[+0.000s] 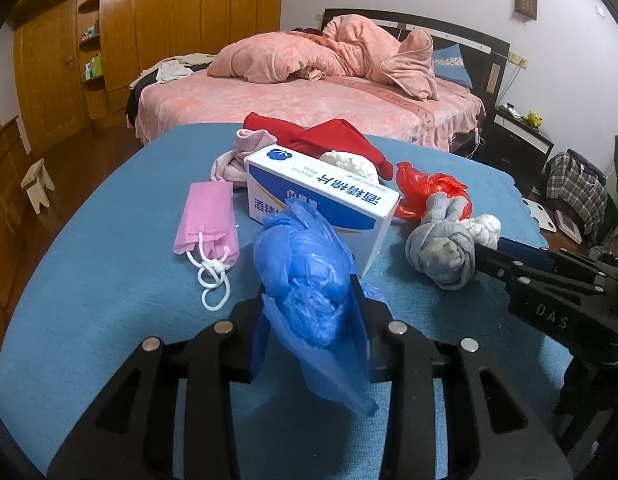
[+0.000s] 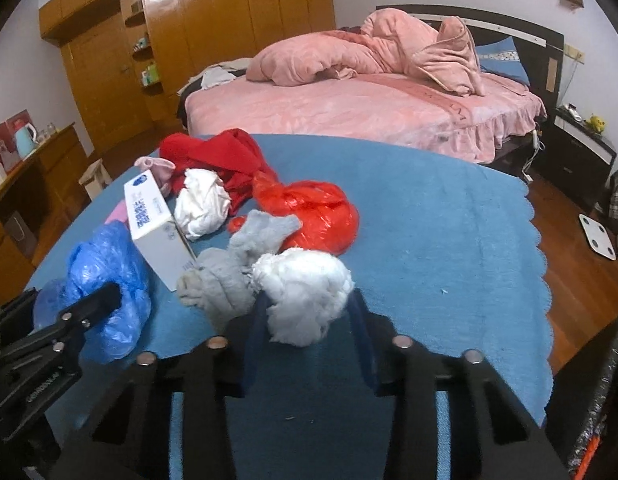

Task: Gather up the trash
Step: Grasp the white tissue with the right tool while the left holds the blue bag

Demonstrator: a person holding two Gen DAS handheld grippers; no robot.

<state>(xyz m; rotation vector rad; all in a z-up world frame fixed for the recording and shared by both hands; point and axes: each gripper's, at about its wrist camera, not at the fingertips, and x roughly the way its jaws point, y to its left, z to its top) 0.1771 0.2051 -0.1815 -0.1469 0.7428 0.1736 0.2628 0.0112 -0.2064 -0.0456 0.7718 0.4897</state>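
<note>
Blue cloth (image 2: 429, 240), right tongs (image 2: 309, 312) half-hiding white wad (image 2: 305, 292)

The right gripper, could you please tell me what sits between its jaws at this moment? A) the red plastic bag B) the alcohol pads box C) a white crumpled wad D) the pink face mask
C: in the right wrist view the right gripper has its jaws on either side of the white crumpled wad, while the red plastic bag and the alcohol pads box lie farther off on the blue cloth.
</note>
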